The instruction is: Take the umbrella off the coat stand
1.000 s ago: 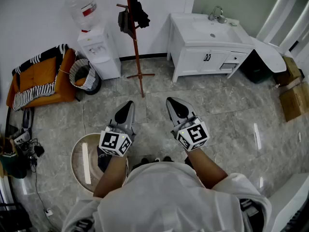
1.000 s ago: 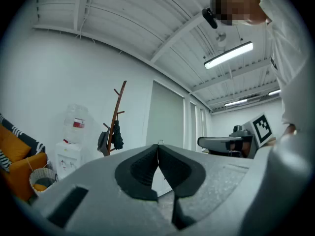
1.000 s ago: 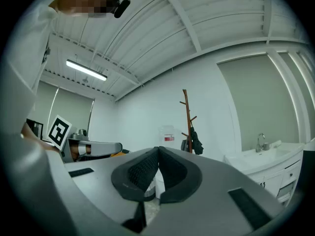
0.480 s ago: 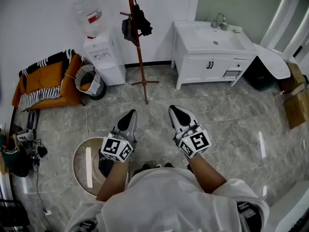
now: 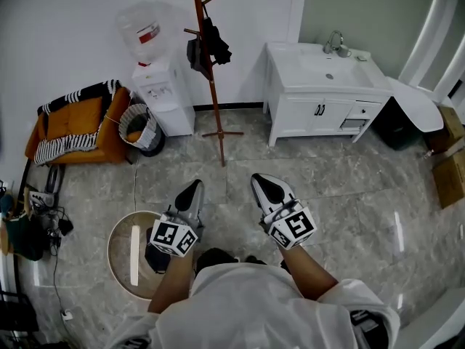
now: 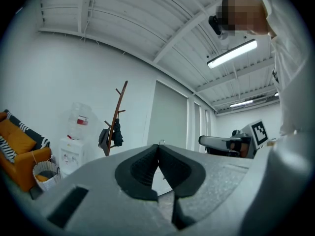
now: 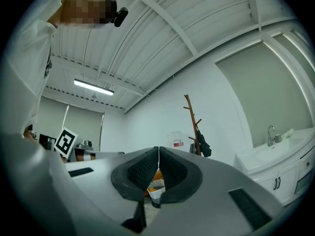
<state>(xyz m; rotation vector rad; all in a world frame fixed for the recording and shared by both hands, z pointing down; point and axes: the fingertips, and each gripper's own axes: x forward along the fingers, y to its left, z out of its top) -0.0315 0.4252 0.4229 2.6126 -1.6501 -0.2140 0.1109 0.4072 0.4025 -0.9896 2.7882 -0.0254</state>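
Note:
The brown wooden coat stand (image 5: 211, 86) rises against the far white wall. A black folded umbrella (image 5: 216, 42) hangs from a peg on its right side, and another dark item (image 5: 194, 54) hangs on its left. My left gripper (image 5: 193, 189) and right gripper (image 5: 262, 181) are held side by side over the floor, well short of the stand, both pointing towards it. Both are shut with nothing between the jaws. The left gripper view shows the stand (image 6: 116, 117) and umbrella (image 6: 117, 135) far off at left. The right gripper view shows the stand (image 7: 193, 124) and umbrella (image 7: 203, 146) beyond its shut gripper (image 7: 158, 151).
A water dispenser (image 5: 164, 93) and a woven basket (image 5: 138, 126) stand left of the coat stand, then an orange sofa (image 5: 73, 126). A white sink cabinet (image 5: 323, 93) stands to its right. A round low table (image 5: 125, 257) is at my left, and cardboard boxes (image 5: 452, 174) at far right.
The coat stand and the furniture around it have slid lower and rightward in the head view as I came closer. Both grippers travelled along, still shut.

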